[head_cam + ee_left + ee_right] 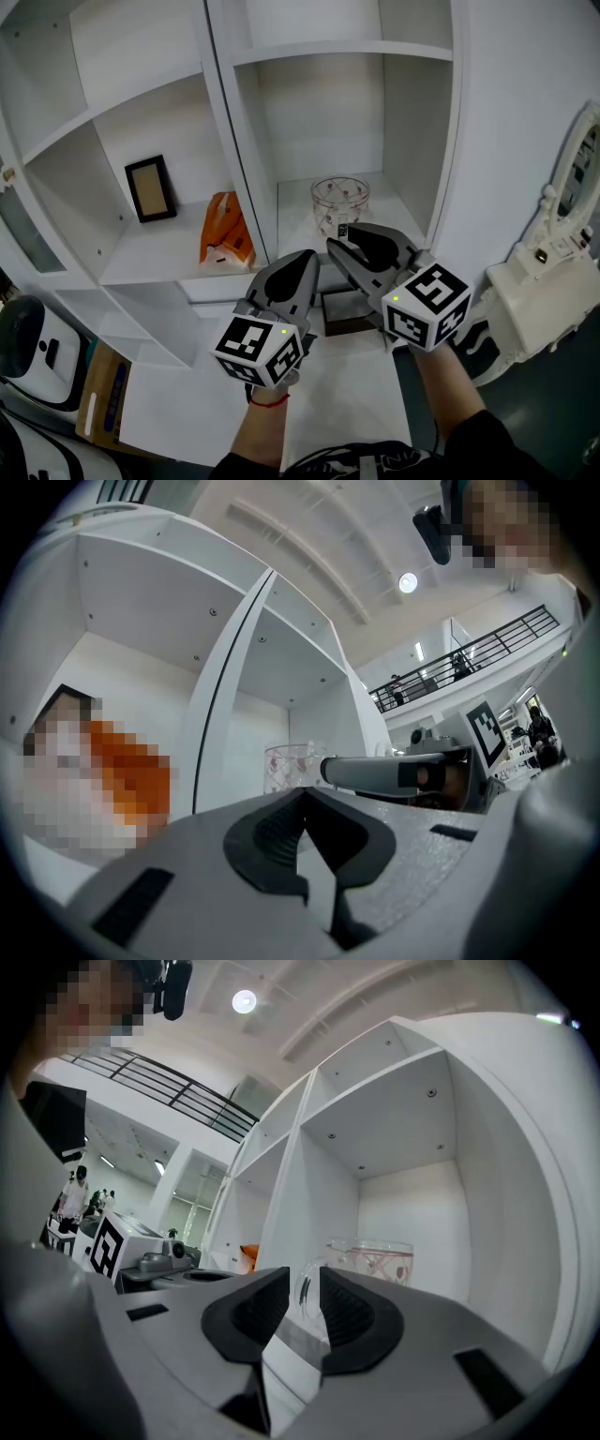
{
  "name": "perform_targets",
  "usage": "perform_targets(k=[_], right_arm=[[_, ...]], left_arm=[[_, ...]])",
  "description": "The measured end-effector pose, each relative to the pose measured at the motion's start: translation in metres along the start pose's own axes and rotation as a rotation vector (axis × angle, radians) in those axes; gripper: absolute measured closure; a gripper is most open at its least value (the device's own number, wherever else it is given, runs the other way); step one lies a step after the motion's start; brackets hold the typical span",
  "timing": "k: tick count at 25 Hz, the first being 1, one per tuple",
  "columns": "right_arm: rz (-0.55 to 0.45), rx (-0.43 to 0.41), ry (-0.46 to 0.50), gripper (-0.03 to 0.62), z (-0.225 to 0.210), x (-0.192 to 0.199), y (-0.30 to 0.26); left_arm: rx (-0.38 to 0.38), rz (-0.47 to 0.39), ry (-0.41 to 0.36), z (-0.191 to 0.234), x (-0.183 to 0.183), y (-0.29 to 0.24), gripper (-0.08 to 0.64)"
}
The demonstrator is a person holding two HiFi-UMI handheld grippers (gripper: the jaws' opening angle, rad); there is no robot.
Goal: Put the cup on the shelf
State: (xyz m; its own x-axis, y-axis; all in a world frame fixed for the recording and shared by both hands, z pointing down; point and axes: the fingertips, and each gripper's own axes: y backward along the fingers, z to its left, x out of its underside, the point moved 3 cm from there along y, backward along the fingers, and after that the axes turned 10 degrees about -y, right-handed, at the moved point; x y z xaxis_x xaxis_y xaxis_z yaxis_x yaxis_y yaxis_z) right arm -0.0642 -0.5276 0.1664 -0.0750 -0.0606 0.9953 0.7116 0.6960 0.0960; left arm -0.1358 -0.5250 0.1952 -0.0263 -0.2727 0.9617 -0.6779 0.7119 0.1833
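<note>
A clear glass cup [340,202] with a red pattern stands on the shelf board [394,202] in the right compartment. It also shows in the left gripper view [291,766] and the right gripper view [375,1260]. My right gripper [339,242] [305,1274] is just in front of the cup, its jaws a narrow gap apart. The cup's handle [302,1293] shows through that gap, beyond the tips. My left gripper [305,258] [302,794] hangs to the left of it, shut and empty.
A dark picture frame [150,187] and an orange bag [225,230] stand in the left compartment. A vertical divider [239,169] splits the two compartments. White ornate furniture [553,281] is at the right, and a white appliance [37,356] at the lower left.
</note>
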Motion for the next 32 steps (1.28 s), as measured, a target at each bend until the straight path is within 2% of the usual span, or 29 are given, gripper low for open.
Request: perform_targets(k=[8, 11, 13, 17, 32], right_arm=[[-0.028, 0.044, 0.024, 0.514, -0.003, 0.002, 0.02], [-0.042, 0.07, 0.064, 0.515, -0.003, 0.0, 0.025], [-0.041, 0.077, 0.097, 0.563, 0.0, 0.0, 0.026], [-0.014, 0.07, 0.127, 0.588, 0.004, 0.005, 0.023], [-0.021, 0.146, 0.103, 0.588, -0.017, 0.01, 0.014]], left_arm=[[0.035, -0.025, -0.011, -0.015, -0.005, -0.008, 0.554], [0.049, -0.029, -0.022, -0.02, -0.008, -0.012, 0.554], [0.053, -0.035, -0.027, -0.022, -0.01, -0.014, 0.554], [0.059, -0.041, -0.031, -0.025, -0.013, -0.019, 0.554], [0.078, -0.002, -0.032, -0.024, -0.007, -0.035, 0.554]])
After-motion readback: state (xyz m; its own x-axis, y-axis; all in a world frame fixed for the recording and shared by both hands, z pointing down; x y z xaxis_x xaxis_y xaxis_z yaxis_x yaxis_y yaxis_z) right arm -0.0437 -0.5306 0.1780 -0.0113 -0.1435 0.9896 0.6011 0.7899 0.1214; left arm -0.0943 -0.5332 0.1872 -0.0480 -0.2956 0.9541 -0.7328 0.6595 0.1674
